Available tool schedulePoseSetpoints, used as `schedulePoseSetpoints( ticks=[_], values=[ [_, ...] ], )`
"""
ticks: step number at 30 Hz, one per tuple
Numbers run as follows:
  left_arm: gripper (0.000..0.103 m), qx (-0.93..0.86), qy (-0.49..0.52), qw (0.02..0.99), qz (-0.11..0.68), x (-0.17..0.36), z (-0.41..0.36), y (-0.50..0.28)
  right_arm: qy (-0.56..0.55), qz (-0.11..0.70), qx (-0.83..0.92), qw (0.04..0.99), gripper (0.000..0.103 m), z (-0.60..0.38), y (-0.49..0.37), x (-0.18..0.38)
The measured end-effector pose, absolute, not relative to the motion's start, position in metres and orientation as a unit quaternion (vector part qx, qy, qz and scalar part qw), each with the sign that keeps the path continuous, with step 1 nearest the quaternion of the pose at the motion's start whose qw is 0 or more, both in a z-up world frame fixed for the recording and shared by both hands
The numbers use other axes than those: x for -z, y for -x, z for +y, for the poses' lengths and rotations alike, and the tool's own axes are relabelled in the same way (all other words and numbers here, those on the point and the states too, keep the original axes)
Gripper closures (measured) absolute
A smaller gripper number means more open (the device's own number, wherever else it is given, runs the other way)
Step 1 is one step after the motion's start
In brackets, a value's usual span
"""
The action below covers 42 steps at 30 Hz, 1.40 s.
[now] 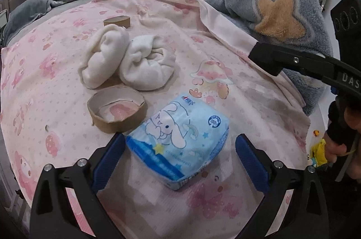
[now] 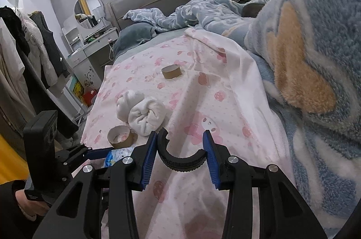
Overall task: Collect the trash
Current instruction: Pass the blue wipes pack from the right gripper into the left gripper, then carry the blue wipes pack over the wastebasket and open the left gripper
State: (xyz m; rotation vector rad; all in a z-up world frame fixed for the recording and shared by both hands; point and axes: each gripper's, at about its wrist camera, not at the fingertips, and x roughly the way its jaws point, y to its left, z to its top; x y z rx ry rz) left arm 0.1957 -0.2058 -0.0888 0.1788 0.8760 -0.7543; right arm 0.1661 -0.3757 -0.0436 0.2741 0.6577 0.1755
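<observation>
The right gripper [image 2: 180,151] holds a broken black ring segment [image 2: 180,162]: the two blue pads press on the ends of its C-shaped arc, so the jaws stand narrow and clamped on it, above the pink printed sheet [image 2: 203,90] of the bed.

The left gripper [image 1: 180,148] hangs over a blue tissue pack [image 1: 180,139] with a cartoon dog print. The jaws stand wide, one blue pad on each side of the pack. The left pad lies at the pack's edge, though contact cannot be confirmed; the right pad is clear of it.

Item positions on the sheet:
- A wide cardboard tape core [image 1: 116,112] lies just beside the tissue pack, on its far left side.
- Two rolled white socks [image 1: 128,62] lie directly behind the wide core, touching each other.
- A smaller cardboard core [image 1: 117,21] lies farther back, apart from the socks.

A blue fleece blanket [image 1: 277,13] with tan star shapes is bunched along the right side of the sheet. In the left wrist view, the right gripper's black arm enters from the right edge in front of that blanket.
</observation>
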Motion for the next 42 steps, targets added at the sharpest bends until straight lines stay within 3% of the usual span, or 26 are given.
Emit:
schedulePoseSetpoints(
  ticks=[7,8,9,15,42],
  values=[
    [0.006,0.346,-0.077,0.837,0.417,0.091,-0.210,-0.202,-0.129,0.324,-0.091,0.933,0.061,-0.375,-0.161,0.045],
    [0.008,0.344,-0.077,0.838,0.417,0.091,-0.210,-0.202,-0.127,0.325,-0.092,0.933,0.061,-0.374,-0.161,0.045],
    [0.022,0.345,-0.079,0.838,0.415,0.090,-0.210,-0.202,-0.126,0.326,-0.093,0.932,0.061,-0.373,-0.161,0.045],
    [0.028,0.352,-0.068,0.837,0.414,0.086,-0.204,-0.200,-0.125,0.314,-0.105,0.935,0.061,-0.360,-0.163,0.030],
    [0.028,0.214,-0.021,0.887,0.409,0.055,-0.049,-0.214,-0.090,0.345,-0.205,0.912,0.061,-0.221,-0.217,0.019]
  ],
)
